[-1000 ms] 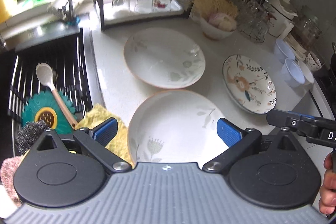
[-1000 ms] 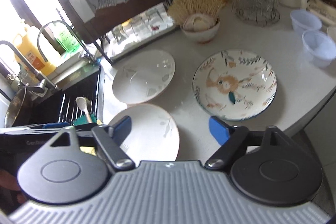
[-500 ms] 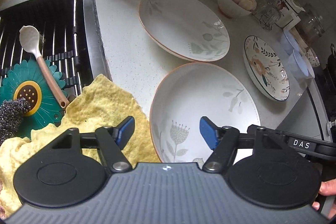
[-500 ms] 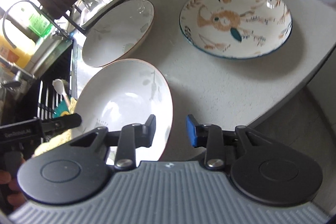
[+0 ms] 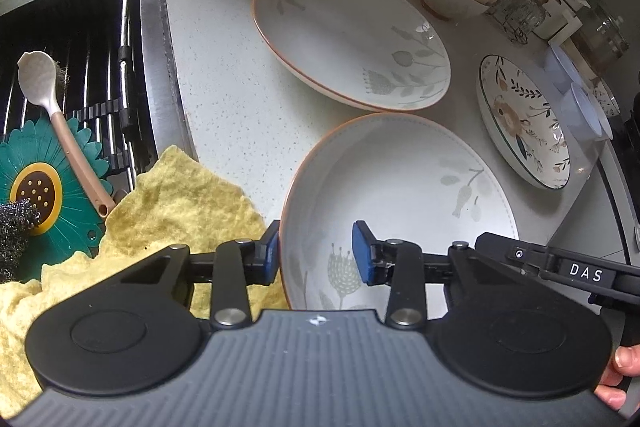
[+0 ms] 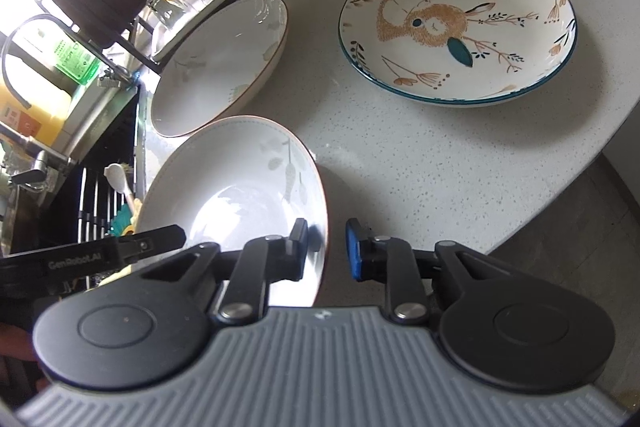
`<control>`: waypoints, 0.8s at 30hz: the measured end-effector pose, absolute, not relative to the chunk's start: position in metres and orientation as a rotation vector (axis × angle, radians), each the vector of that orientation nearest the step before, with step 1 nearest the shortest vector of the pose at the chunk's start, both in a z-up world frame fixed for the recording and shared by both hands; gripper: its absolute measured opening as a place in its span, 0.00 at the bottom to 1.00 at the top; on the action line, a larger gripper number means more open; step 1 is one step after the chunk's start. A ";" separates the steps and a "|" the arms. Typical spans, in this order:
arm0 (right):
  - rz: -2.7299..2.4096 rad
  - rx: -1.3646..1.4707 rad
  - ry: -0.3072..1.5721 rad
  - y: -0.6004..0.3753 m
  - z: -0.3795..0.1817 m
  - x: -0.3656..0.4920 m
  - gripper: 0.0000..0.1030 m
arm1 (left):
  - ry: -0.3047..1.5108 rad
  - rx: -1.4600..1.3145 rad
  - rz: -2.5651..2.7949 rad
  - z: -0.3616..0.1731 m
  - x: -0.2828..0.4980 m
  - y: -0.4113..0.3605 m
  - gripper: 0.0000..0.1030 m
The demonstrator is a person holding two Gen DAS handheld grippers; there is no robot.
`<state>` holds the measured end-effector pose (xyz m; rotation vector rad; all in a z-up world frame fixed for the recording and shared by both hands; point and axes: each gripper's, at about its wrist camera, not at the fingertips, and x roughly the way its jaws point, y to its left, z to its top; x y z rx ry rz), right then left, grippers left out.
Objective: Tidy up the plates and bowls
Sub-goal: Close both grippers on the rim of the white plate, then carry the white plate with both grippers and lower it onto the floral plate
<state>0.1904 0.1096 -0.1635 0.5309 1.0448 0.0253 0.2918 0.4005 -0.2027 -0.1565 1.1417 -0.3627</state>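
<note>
On the white counter (image 5: 224, 99) by the sink sit 3 plates. The near plate (image 5: 400, 195) is the one I want. Behind it lies the far plate (image 5: 352, 35), and the bunny plate (image 6: 456, 27) sits off to the side. My left gripper (image 5: 316, 253) and my right gripper (image 6: 326, 247) each straddle an edge of the near plate. My jaws have just been closing, but gaps show, so they are not pinching yet. If 1 side grabs first, the plate may tip, slip, or bump the far plate.
</note>
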 end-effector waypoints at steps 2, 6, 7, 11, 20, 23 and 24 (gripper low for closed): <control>0.035 0.531 1.041 0.110 -0.164 0.193 0.21 | 1.139 -0.157 -0.342 -0.203 0.294 0.401 0.37; 0.048 0.535 1.029 0.113 -0.166 0.196 0.17 | 1.137 -0.167 -0.330 -0.203 0.298 0.403 0.31; 0.050 0.534 1.026 0.114 -0.166 0.197 0.17 | 1.141 -0.164 -0.324 -0.203 0.298 0.404 0.30; 0.072 0.520 1.032 0.113 -0.166 0.199 0.17 | 1.155 -0.163 -0.323 -0.202 0.299 0.405 0.27; 0.079 0.508 1.001 0.106 -0.147 0.201 0.17 | 1.135 -0.153 -0.357 -0.185 0.295 0.404 0.27; 0.082 0.509 0.983 0.102 -0.137 0.201 0.17 | 1.110 -0.152 -0.377 -0.173 0.294 0.402 0.27; 0.084 0.514 0.975 0.101 -0.133 0.200 0.17 | 1.101 -0.159 -0.383 -0.169 0.294 0.403 0.27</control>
